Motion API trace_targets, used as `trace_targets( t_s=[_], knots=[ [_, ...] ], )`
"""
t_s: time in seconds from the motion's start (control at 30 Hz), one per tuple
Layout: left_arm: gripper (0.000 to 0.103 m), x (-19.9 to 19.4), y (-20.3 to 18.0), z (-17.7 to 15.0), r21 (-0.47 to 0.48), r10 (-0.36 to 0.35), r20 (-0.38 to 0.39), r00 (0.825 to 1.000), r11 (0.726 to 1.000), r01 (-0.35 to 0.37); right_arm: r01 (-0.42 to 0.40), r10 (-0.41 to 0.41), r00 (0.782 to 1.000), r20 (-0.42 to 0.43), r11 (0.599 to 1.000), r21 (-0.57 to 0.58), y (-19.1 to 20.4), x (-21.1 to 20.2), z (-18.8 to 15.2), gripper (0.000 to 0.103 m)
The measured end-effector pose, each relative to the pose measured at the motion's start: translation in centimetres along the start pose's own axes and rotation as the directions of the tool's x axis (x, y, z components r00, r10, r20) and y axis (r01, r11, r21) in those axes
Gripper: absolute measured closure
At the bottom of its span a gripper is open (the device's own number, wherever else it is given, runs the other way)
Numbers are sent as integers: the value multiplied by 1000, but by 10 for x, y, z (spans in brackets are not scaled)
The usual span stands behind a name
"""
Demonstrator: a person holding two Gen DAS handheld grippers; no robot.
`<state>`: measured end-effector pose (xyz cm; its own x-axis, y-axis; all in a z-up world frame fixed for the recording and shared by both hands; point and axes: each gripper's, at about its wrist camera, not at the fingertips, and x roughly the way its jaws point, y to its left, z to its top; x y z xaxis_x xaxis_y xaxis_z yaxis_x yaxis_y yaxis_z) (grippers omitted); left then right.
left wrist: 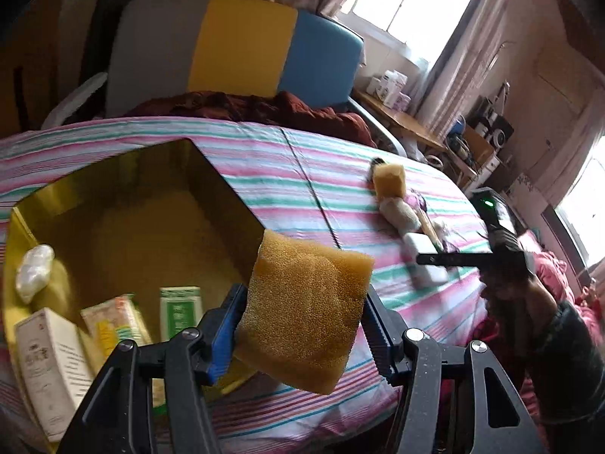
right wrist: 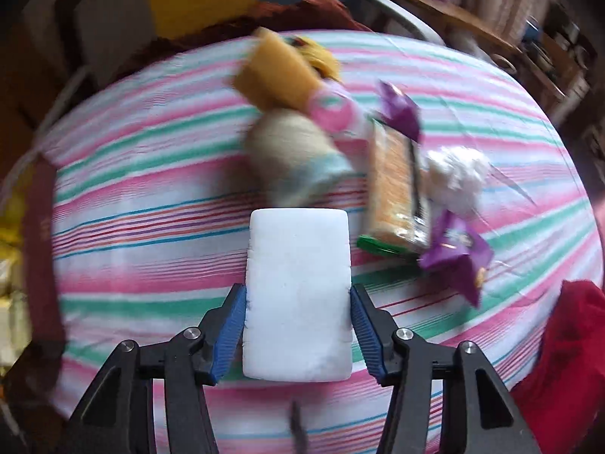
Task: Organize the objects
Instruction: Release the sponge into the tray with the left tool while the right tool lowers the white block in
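My left fingers (left wrist: 302, 325) are clamped on a yellow sponge (left wrist: 306, 314), carried beside the open box (left wrist: 124, 204) on the striped bed (left wrist: 264, 159). It looks light, soft and squashy, so mid-sides suit. My right fingers (right wrist: 297, 325) flank a white foam block (right wrist: 298, 291) lying on the bed, pads at its long edges; it looks light and crumbly.

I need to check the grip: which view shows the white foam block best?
The right wrist view: the white foam block fills the centre between the right gripper pads. The left wrist view shows it small, far off and partly hidden.
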<state>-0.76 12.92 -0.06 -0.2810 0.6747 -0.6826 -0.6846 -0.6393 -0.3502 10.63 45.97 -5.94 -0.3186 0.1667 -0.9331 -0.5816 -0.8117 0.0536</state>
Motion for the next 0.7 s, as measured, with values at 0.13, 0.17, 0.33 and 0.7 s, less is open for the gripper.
trace_targets(
  t_s=[0.13, 0.17, 0.33, 0.7],
  knots=[
    [42, -20, 31, 8, -69, 61, 49, 997, 996, -57, -122, 130, 988, 79, 987, -99, 42, -35, -1, 48],
    [42, -26, 42, 11, -96, 84, 63, 995, 992, -77, -143, 156, 983, 94, 981, -133, 56, -43, -1, 48],
    [42, -58, 98, 18, -248, 182, 107, 977, 957, -151, -256, 304, 946, 110, 912, -320, 141, -64, -4, 48],
    [42, -66, 168, 22, -413, 240, 79, 967, 891, -188, -276, 350, 936, 31, 788, -550, 279, -36, -9, 48]
  ],
)
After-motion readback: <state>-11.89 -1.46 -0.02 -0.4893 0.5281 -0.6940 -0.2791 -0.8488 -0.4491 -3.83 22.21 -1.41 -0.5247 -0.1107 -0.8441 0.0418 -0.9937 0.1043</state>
